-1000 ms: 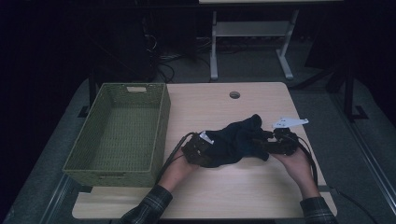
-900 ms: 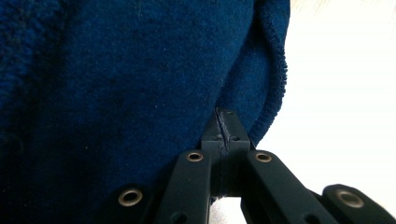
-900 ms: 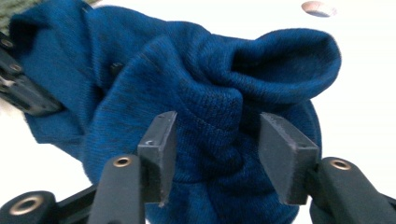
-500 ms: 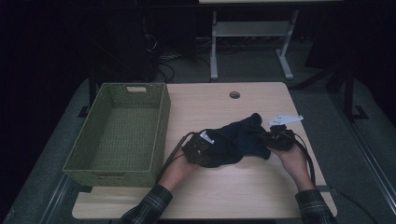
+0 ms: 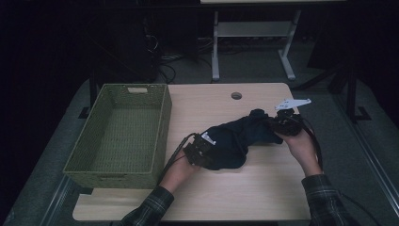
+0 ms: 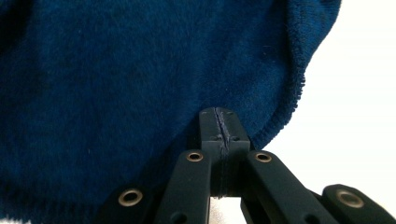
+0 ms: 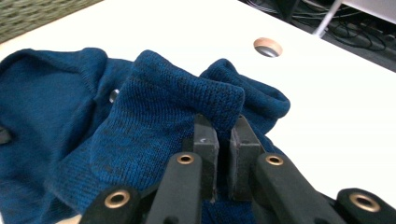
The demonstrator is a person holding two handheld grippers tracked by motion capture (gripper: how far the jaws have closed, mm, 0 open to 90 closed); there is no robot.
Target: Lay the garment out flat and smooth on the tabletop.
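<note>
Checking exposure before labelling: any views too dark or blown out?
High view: dim, room behind near black, garment reads as a dark lump. Left gripper view: table blown out white, cloth soft. Right gripper view: sharp knit, bright table.

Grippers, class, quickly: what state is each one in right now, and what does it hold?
Left gripper: closed, pinching the edge of the blue garment.
Right gripper: just closed, its fingers clamping a fold of the same garment.
</note>
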